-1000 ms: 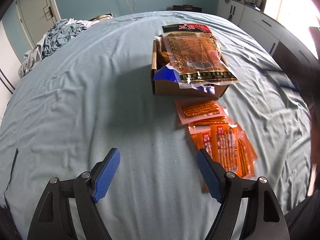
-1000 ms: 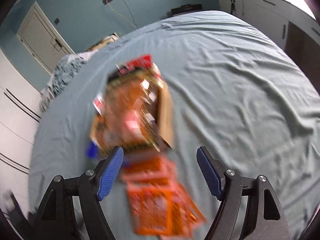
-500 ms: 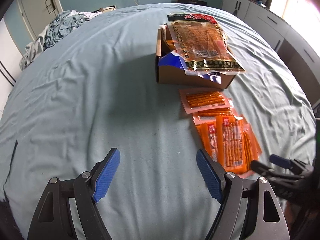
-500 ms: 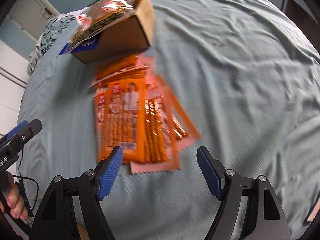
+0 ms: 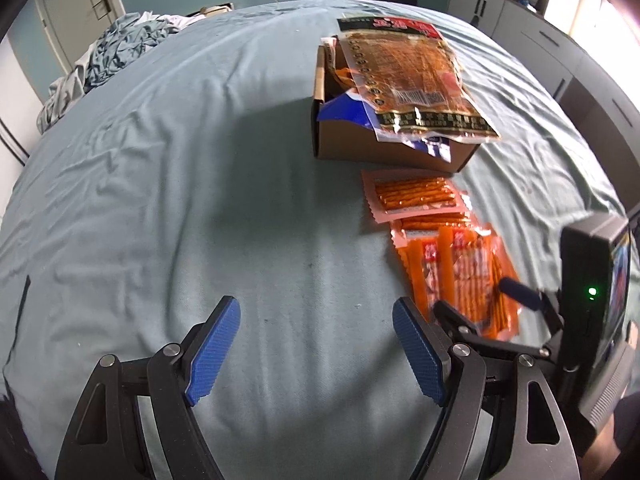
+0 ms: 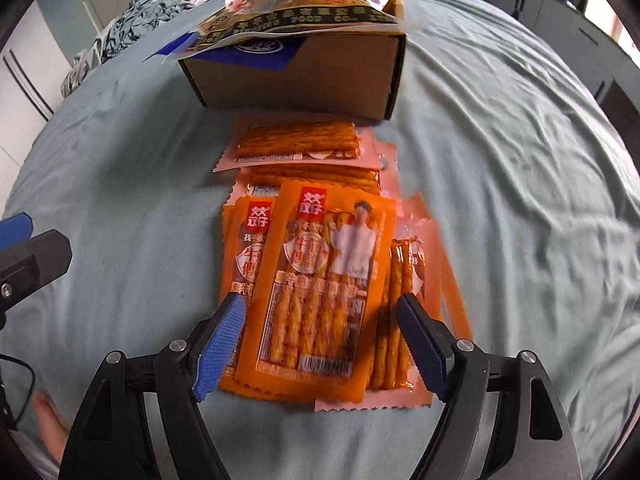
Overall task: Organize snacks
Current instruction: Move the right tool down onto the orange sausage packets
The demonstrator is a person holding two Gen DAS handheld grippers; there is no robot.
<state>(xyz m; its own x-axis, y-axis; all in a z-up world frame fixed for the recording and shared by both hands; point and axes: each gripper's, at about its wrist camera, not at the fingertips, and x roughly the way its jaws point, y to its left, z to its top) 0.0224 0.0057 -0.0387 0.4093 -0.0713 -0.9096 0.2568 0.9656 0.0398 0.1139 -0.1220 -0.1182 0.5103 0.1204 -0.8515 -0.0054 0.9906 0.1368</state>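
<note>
An open cardboard box [image 5: 380,148] [image 6: 296,76] stands on the bed, with a large clear bag of orange snacks [image 5: 408,72] [image 6: 312,4] lying across its top. In front of it lies a pile of orange stick-snack packets [image 5: 460,264] [image 6: 320,280], and a pink-edged packet [image 5: 416,196] [image 6: 296,144] is nearest the box. My right gripper [image 6: 320,300] [image 5: 480,300] hangs low over the pile. Its jaws are opening, and the top packet lies between them with the pads off it. My left gripper [image 5: 315,308] stays open over bare sheet, left of the pile.
The blue-grey bed sheet [image 5: 180,200] is wrinkled all round. Crumpled bedclothes [image 5: 108,52] lie at the far left corner. A door [image 5: 80,0] and white cabinets [image 5: 520,20] stand beyond the bed. A person's hand [image 6: 48,420] shows at the lower left.
My right gripper has come down from above the box to just over the orange packets and now shows at the right of the left wrist view. The left gripper has barely moved.
</note>
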